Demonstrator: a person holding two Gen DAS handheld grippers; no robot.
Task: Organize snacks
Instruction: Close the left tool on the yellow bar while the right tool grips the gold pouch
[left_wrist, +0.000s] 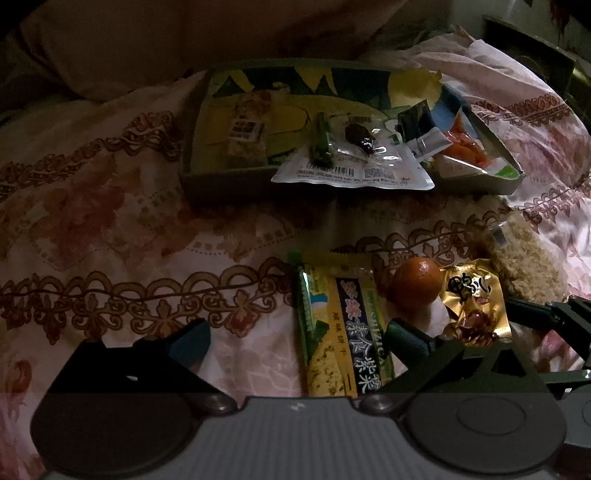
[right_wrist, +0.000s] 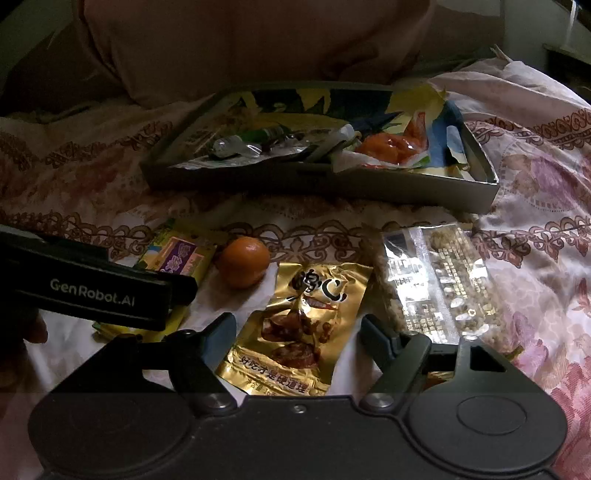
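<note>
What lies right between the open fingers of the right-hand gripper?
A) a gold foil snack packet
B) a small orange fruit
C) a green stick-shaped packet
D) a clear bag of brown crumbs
A: in the right wrist view the gold foil snack packet lies on the bedspread between the right gripper fingers, which stand apart on either side without pressing it.

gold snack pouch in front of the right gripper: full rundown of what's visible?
The shiny gold foil snack pouch is flat, crinkled and looks sealed, printed with dark characters above a picture of brown meat pieces. It lies face up on the floral bedcover, between the right gripper's open, untouching fingers. The small orange fruit sits just beyond its upper left corner; the clear grain-snack packet lies alongside.
</note>
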